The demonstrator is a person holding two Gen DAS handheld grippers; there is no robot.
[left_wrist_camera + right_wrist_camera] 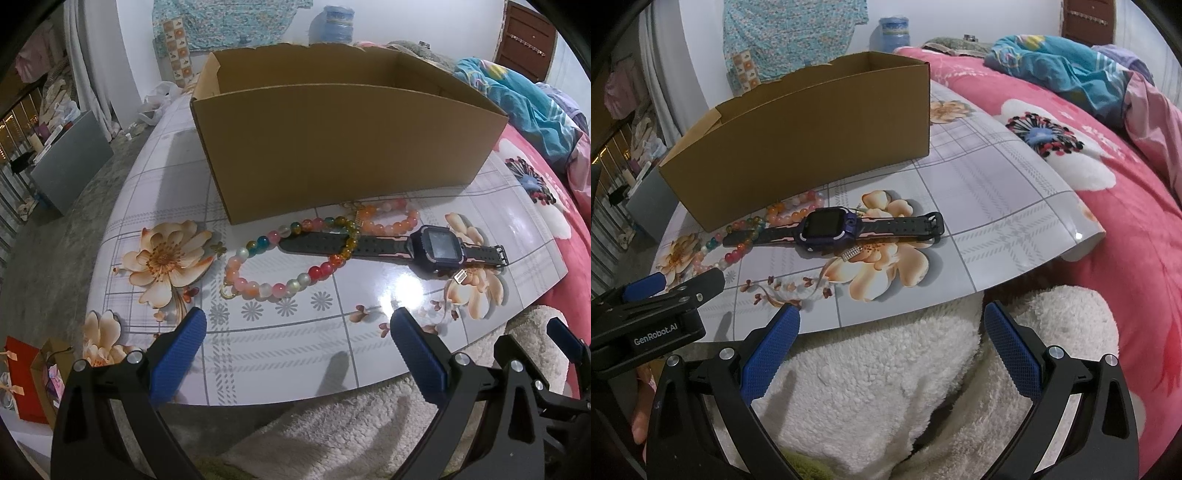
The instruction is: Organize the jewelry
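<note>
An open cardboard box [347, 140] stands on the floral board [295, 350]. In front of it lie a multicoloured bead bracelet [291, 258], an orange-pink bead bracelet [391, 218] and a dark blue smartwatch [432, 247], whose strap crosses the multicoloured beads. A small silver charm [461, 276] rests by the watch. My left gripper [299, 332] is open above the board's near edge, short of the beads. My right gripper [892, 332] is open over white fluffy fabric [886, 387], short of the watch [827, 229]. Both grippers are empty.
The board [997, 192] lies on a bed with a pink flowered cover [1126, 240]; crumpled blue and pink bedding [1071, 70] sits at the back right. A grey floor, a grey bin [70, 166] and gift bags [26, 380] are off the board's left edge.
</note>
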